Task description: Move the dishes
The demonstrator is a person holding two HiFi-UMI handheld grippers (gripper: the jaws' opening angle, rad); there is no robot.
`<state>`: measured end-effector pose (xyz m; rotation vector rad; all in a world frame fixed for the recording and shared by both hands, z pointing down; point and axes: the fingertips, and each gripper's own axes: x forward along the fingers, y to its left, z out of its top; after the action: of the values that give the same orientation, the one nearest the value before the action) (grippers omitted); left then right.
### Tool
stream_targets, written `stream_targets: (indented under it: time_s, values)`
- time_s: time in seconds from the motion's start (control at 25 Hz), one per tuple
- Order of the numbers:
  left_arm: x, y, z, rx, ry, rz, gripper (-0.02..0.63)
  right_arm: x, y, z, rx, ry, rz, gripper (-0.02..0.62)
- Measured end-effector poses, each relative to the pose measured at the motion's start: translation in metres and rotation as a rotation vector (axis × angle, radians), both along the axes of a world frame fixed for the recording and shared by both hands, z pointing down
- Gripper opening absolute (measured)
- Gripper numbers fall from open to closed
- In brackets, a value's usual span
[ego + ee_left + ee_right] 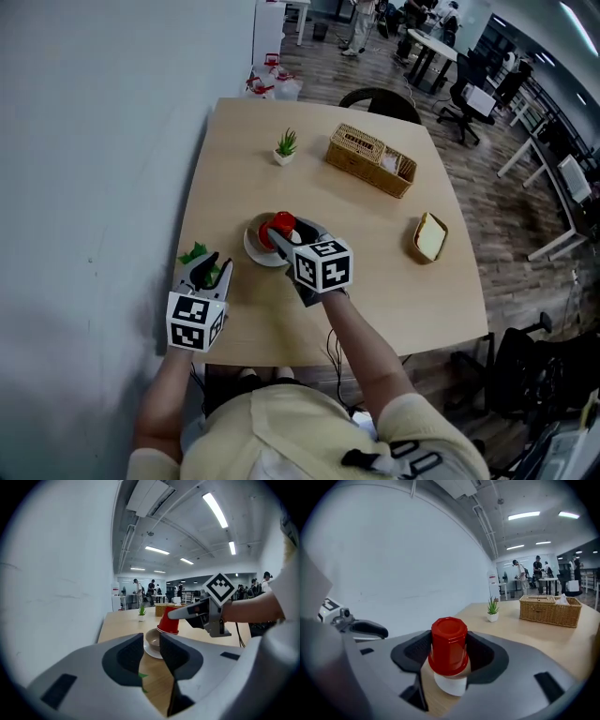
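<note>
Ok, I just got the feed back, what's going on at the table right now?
A person is working with two hand-held grippers. The right hand-held gripper is shut on a red cup, held mouth-down over a bowl that sits on a white plate. The left hand-held gripper is open and empty, near the table's left edge. A basket and a small plant sit farther back.

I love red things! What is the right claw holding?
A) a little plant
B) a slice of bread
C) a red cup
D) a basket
C: the right claw is shut on the red cup, which it holds upside down.
</note>
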<state>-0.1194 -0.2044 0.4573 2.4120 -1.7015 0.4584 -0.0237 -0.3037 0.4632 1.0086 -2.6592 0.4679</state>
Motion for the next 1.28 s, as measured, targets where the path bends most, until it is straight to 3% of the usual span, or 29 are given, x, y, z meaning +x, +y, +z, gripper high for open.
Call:
stream_targets:
  time_s: [0.32,0.68,0.88,1.28]
  values:
    - [0.015,-0.009,-0.006,0.031,-0.082,0.115,0.094,0.019,0.020,-0.033,-0.135,-0.277,-0.004,0.245]
    - [0.036,-0.020,-0.024,0.107,-0.149,0.231,0.094,0.033,0.039,-0.053,-0.236,-0.488,-0.028,0.246]
    - [0.046,-0.023,-0.017,0.071,-0.126,0.291,0.093,0.030,0.048,-0.059,-0.320,-0.647,-0.070,0.246]
    - [0.058,-0.022,-0.022,0.034,0.050,0.301,0.092,0.027,0.071,-0.054,-0.473,-0.874,-0.150,0.247]
